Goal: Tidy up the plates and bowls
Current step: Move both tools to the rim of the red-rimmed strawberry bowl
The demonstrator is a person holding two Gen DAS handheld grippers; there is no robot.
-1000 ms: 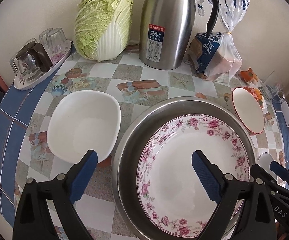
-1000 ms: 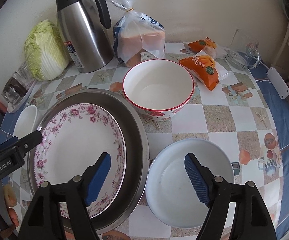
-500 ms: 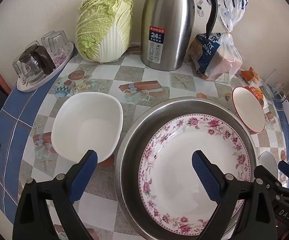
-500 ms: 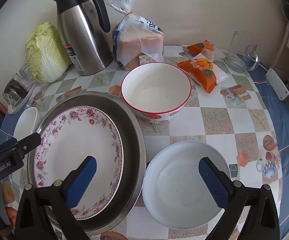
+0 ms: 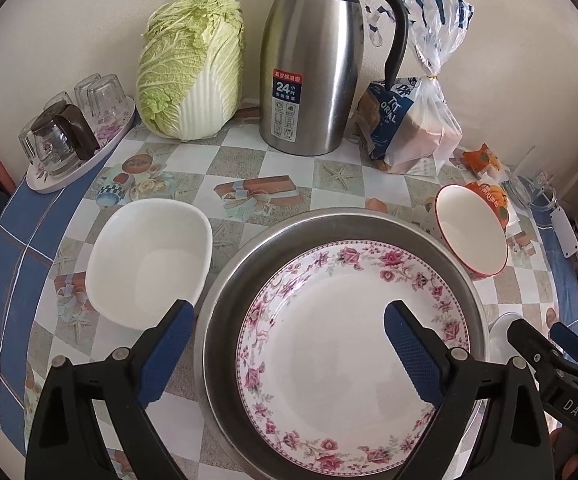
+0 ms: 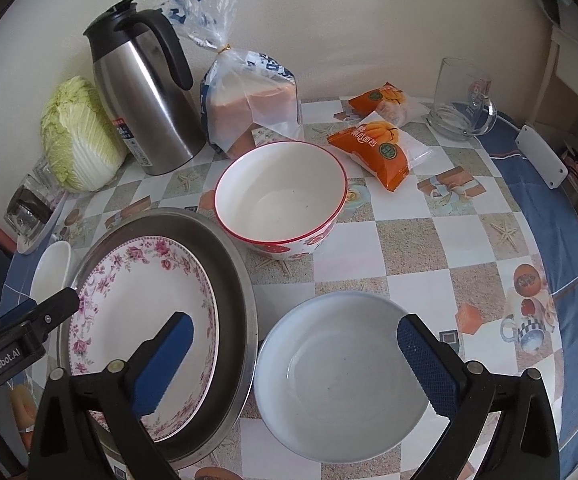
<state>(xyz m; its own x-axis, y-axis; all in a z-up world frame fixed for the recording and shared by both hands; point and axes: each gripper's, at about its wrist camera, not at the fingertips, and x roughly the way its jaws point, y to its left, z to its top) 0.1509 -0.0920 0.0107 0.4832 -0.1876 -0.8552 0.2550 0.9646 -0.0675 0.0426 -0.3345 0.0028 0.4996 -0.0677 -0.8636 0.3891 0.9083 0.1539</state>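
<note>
Since the earlier frame, right gripper (image 6: 295, 360) jaws have just been opening and now stand spread wide, nothing between the pads; pale grey-white shallow bowl (image 6: 339, 380) sits on the checked tablecloth table (image 6: 429, 240) below them, untouched. Left gripper (image 5: 285, 354) is also spread and empty, hovering over the floral-rimmed white ceramic plate (image 5: 353, 340) that lies inside the large round stainless steel basin (image 5: 225, 304).

White rounded-square bowl (image 5: 149, 260) sits just left of the basin, red-rimmed white bowl (image 6: 281, 196) just behind it. Step looks like: plate stacked, bowls not yet gathered. Next move probably calls for lowering the right gripper onto the shallow bowl's rim, pinching it, and lifting it onto the plate.
</note>
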